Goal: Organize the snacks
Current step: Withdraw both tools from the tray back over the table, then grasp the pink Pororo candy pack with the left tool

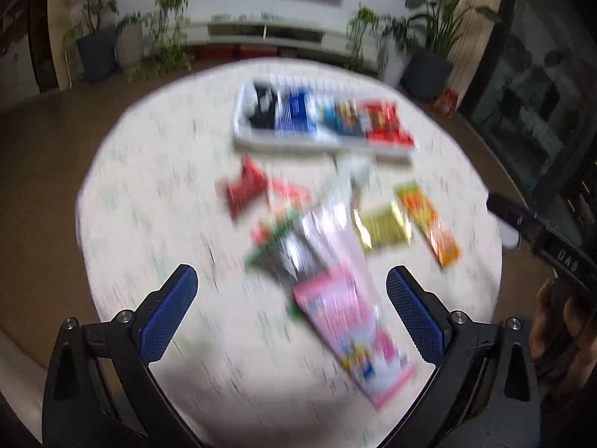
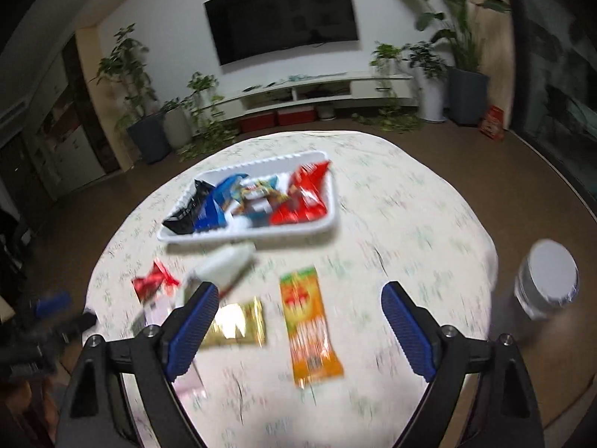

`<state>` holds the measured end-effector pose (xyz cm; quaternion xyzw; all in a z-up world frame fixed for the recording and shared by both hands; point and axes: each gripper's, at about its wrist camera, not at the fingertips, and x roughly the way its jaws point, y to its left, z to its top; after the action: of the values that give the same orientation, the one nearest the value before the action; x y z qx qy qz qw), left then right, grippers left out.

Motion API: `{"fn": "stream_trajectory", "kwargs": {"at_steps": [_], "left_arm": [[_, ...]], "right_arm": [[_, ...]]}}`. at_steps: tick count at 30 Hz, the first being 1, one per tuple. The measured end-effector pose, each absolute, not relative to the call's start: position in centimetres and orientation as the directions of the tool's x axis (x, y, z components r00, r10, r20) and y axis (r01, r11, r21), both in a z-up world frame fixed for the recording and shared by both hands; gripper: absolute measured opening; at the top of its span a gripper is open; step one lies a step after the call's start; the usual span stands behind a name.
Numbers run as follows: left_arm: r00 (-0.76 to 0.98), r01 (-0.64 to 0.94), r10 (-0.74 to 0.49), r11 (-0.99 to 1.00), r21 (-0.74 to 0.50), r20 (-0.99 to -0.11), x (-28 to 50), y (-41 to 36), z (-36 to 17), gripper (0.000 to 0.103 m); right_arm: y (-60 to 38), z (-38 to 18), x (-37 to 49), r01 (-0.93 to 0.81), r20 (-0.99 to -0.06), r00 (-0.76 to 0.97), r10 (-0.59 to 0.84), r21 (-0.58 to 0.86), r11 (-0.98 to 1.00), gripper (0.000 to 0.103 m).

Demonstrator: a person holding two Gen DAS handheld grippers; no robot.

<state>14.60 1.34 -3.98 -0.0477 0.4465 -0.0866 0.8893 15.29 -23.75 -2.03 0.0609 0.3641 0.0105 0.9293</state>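
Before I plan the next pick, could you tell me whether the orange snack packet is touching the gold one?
Apart. The right wrist view shows bare tablecloth between the orange snack packet and the gold packet.

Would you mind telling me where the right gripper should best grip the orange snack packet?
Probably across its narrow width near the middle, coming down from above. The orange snack packet lies flat and long on the tablecloth, clear of the gold packet, and the right gripper looks open.
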Motion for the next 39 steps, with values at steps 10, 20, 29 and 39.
{"fn": "stream_trajectory", "kwargs": {"at_steps": [10,20,29,39], "left_arm": [[0.559,0.042,-0.031,0.999,-0.009,-0.828,12.3,-3.1,-6.3,0.103],[0.480,0.031,0.004,0.999,0.022,-0.877,14.8,-6.1,-9.3,0.102],[0.464,0.015,-0.051,0.999,-0.050,-0.884,14.5,-2.9,-9.9,0.080],[0.450,0.007,-0.053,0.998,-0.056,-0.891,14.6,-0.1,-10.4,0.080]], "right_arm": [[-22.0,-5.7,10.8,0.023,-0.623,0.782,0.007,0.040,0.999,0.091],[-24.1,-6.2,10.3,0.042,-0.613,0.789,0.043,0.123,0.991,0.091],[-24.8,-6.4,10.2,0.044,-0.621,0.781,0.057,0.146,0.988,0.091],[-24.0,-6.7,10.2,0.030,-0.630,0.776,0.042,0.104,0.994,0.091]]}}
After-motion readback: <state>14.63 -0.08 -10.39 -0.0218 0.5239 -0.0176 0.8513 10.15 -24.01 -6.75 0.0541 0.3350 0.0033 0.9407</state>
